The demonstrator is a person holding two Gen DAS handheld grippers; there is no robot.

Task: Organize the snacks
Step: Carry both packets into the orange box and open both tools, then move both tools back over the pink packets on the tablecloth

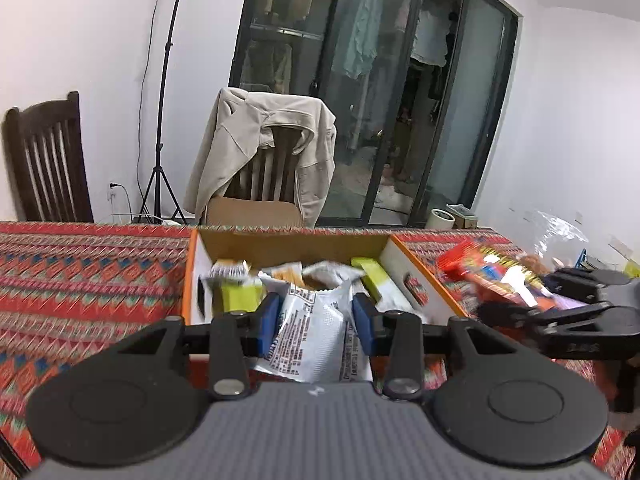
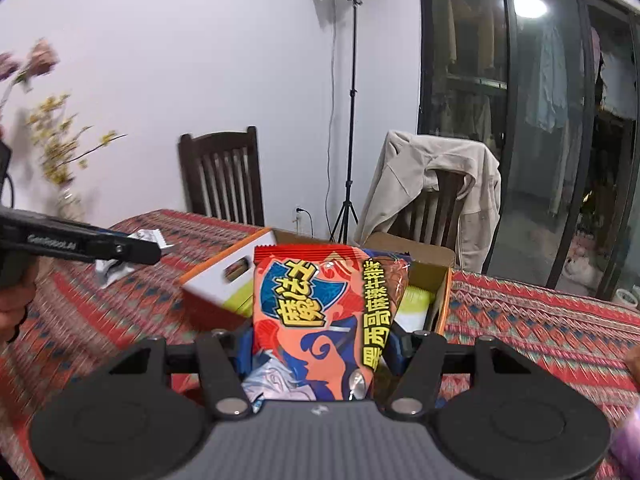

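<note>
The left gripper [image 1: 316, 320] was closed on a white snack packet [image 1: 310, 340], held level just before the open cardboard box [image 1: 420, 270] on the patterned tablecloth [image 1: 92, 280]. The box already held several small packets, some yellow-green. The right gripper [image 2: 320, 344] gripped an orange snack bag [image 2: 312, 320], which stood upright between its blue pads and hid part of the box [image 2: 224, 276] behind it. From the left camera the right gripper [image 1: 536, 304] pointed toward the box from the right side.
</note>
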